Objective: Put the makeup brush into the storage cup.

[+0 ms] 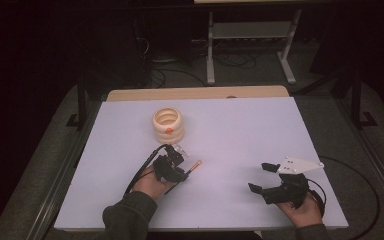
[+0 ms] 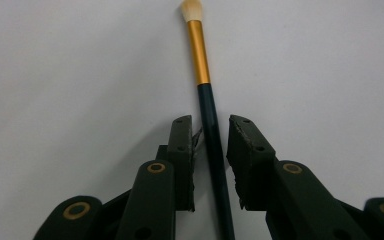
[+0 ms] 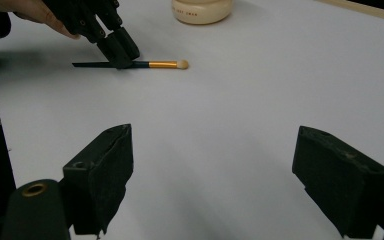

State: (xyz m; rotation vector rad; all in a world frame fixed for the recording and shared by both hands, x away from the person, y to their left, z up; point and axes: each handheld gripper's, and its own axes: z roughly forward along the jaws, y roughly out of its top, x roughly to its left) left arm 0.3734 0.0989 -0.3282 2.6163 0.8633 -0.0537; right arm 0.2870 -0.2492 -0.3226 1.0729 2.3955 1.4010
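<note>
A slim brush (image 1: pixel 194 167) with a dark handle, a gold ferrule and a pale tip lies flat on the white table (image 1: pixel 245 130). My left gripper (image 1: pixel 182 172) points down over its handle. In the left gripper view the handle (image 2: pixel 213 145) runs up between the two jaws, with a thin gap on each side, so the pads do not press it. From the right gripper view, the left gripper (image 3: pixel 121 56) straddles the brush (image 3: pixel 162 64). My right gripper (image 1: pixel 260 177) rests near the table's front right, open wide and holding nothing (image 3: pixel 212 145).
A cream ribbed round container (image 1: pixel 168 125) stands behind the left gripper, toward the table's far middle, and its base appears in the right gripper view (image 3: pixel 201 10). A wooden strip (image 1: pixel 195 93) borders the far edge. Dark floor, cables and a metal frame lie beyond.
</note>
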